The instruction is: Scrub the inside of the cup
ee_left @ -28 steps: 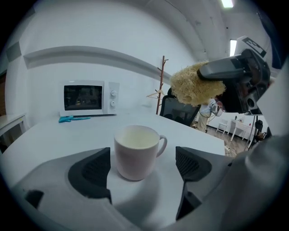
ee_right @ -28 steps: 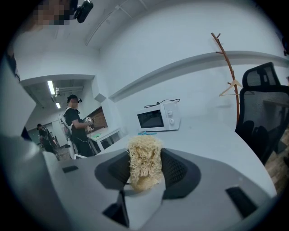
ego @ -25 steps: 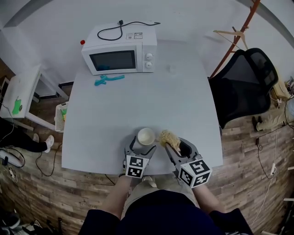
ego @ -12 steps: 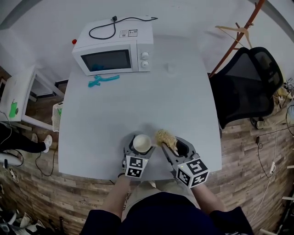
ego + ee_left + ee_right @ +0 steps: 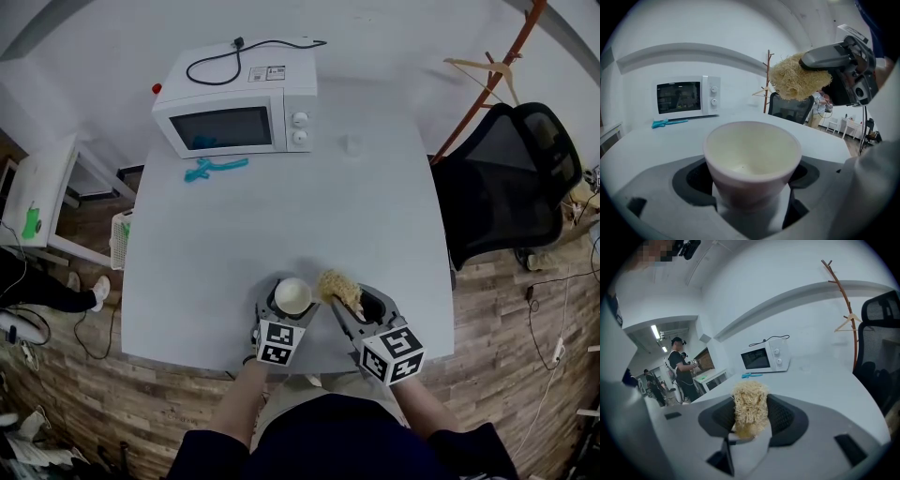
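My left claw (image 5: 292, 307) grips the white round cup (image 5: 752, 154), maybe foam. My right claw (image 5: 344, 302) pinches a tan stringy scrubber (image 5: 337, 285) just right of it.

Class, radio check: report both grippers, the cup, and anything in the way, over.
Left gripper shut on cup, upright. Right gripper shut on scrubber, beside the rim, not inside. Cup mouth unobstructed.

Left gripper (image 5: 292, 305) clamps the cup (image 5: 751, 154) upright. Right gripper (image 5: 343, 302), just beside it and angled inward, pinches the scrubber (image 5: 750, 406). Both forearms (image 5: 239, 398) reach forward, close together.
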